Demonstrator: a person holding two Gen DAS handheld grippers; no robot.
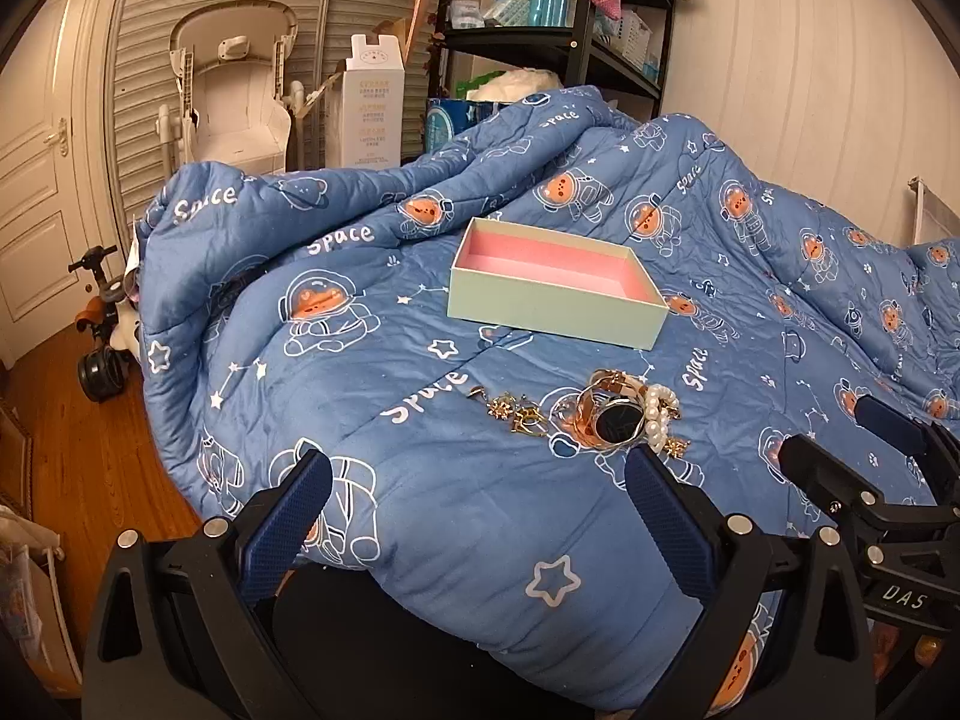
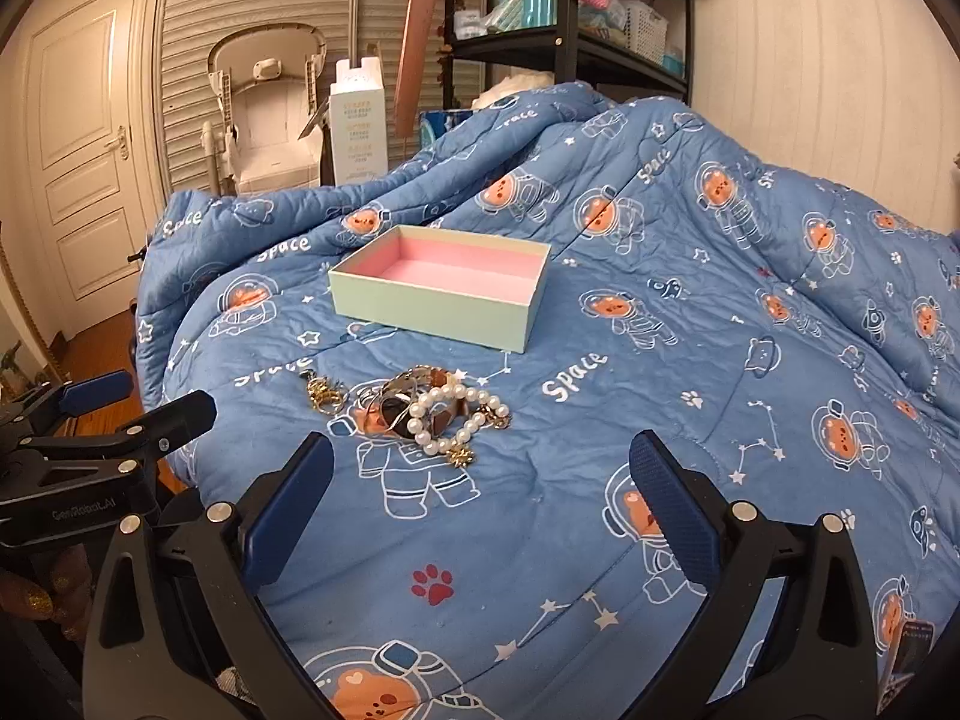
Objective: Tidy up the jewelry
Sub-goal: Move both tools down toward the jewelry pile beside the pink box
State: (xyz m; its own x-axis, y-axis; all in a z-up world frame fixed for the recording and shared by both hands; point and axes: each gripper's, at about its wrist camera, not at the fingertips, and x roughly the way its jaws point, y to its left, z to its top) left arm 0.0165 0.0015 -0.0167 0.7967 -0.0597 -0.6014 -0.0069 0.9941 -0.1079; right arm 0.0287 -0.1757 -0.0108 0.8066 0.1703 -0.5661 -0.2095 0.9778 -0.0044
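Note:
A pale green box (image 1: 555,300) with a pink lining sits open and empty on the blue space-print quilt (image 1: 360,480); it also shows in the right wrist view (image 2: 438,306). Nearer lies a jewelry pile: a rose-gold watch (image 1: 612,417) (image 2: 399,408), a pearl bracelet (image 1: 657,420) (image 2: 456,420) and small gold pieces (image 1: 516,411) (image 2: 324,393). My left gripper (image 1: 480,474) is open and empty, just short of the pile. My right gripper (image 2: 480,462) is open and empty, just short of the pearls. Each gripper shows at the edge of the other's view.
The quilt (image 2: 660,300) is bunched up high behind the box. Beyond the bed stand a black shelf rack (image 1: 576,42), a white carton (image 1: 372,108) and a baby chair (image 1: 234,90). A ride-on toy (image 1: 102,336) stands on the wooden floor at left.

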